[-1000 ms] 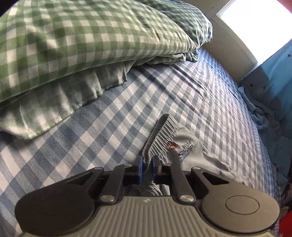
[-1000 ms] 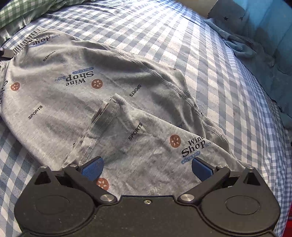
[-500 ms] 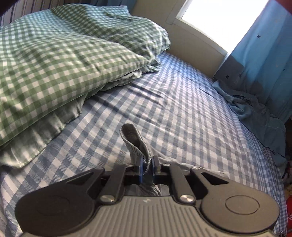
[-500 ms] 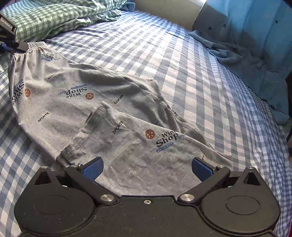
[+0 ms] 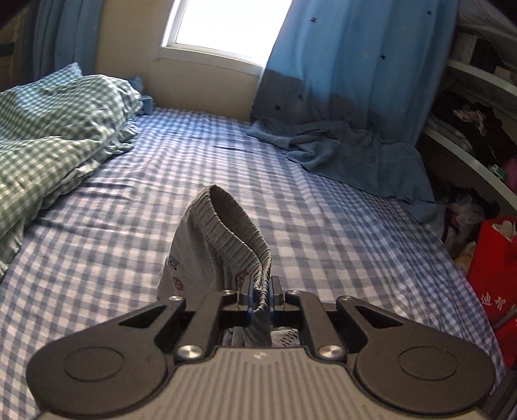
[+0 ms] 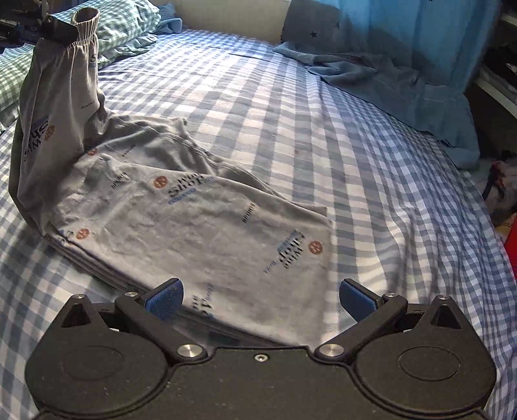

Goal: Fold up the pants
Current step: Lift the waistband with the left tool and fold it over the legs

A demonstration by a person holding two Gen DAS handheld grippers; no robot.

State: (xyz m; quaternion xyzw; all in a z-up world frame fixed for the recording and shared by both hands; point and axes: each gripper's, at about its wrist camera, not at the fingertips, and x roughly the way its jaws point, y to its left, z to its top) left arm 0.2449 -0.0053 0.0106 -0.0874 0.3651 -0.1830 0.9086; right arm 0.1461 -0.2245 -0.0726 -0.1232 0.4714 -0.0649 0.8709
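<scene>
Because the thin grey printed jersey pants (image 6: 181, 206) sag limply on the blue checked bed (image 6: 371, 168), the gathered elastic waistband (image 5: 239, 236) is the firmest hold. At far left, the left hand-held gripper (image 5: 260, 290) pinches it; the right hand-held gripper (image 6: 258, 299), spread, hovers over the near leg hem.

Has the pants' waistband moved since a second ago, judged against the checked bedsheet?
Yes. The waistband lay flat on the bedsheet before; now the left gripper, shut on it, has lifted it well above the sheet, level with the green pillow.

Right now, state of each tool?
Left tool: closed on the waistband of the grey pants, lifted off the bed.
Right tool: open, holding nothing, over the pants' near end.
</scene>
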